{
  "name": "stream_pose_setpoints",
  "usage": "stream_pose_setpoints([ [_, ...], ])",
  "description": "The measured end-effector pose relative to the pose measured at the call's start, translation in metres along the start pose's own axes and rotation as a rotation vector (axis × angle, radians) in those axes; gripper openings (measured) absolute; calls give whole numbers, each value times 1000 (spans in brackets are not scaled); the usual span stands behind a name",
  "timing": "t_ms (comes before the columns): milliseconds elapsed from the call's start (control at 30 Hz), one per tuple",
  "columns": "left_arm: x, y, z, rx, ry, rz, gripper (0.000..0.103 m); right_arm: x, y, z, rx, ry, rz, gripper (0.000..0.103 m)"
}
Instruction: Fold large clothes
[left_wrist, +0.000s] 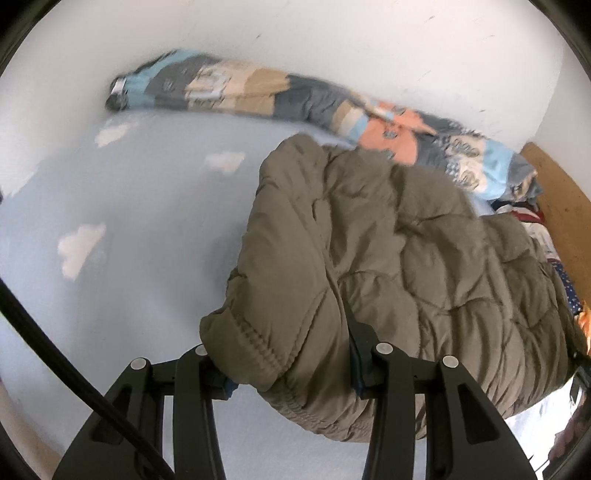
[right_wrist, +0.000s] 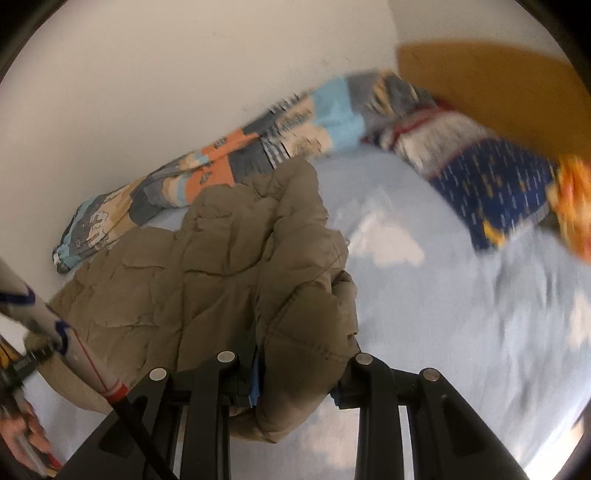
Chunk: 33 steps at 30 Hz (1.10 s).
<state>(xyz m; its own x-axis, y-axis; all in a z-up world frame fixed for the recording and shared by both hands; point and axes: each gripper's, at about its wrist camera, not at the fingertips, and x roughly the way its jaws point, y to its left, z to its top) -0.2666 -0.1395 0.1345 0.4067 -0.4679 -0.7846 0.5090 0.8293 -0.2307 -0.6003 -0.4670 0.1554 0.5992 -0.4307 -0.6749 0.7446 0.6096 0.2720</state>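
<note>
While the pale blue bedsheet (left_wrist: 122, 206) fills most of both views, the olive padded jacket (left_wrist: 388, 236) sits centre to lower right in the left view, apparently mid-fold. Next, both held edges likely need carrying over and laying flat. Angled downward, the left gripper (left_wrist: 291, 373) pinches its elastic hem and the right gripper (right_wrist: 295, 384) clamps another edge.

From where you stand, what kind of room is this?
Most likely a bedroom: a light blue sheet with white clouds, a rolled patchwork quilt against the white wall, and a wooden board like a headboard.
</note>
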Motion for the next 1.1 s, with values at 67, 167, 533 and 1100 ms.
stream_pose_setpoints([
  [67,8,10,-8,-41,27,-9,46,11,-14,-16,53,56,-4,30],
  [167,16,29,-17,-134,62,-44,54,34,-43,-37,193,141,15,33],
  [533,-3,91,-44,-418,153,-240,60,-5,-124,-73,596,171,211,55],
  [1100,-48,-83,-37,261,-128,-26,61,-18,19,-30,-101,9,122,32],
])
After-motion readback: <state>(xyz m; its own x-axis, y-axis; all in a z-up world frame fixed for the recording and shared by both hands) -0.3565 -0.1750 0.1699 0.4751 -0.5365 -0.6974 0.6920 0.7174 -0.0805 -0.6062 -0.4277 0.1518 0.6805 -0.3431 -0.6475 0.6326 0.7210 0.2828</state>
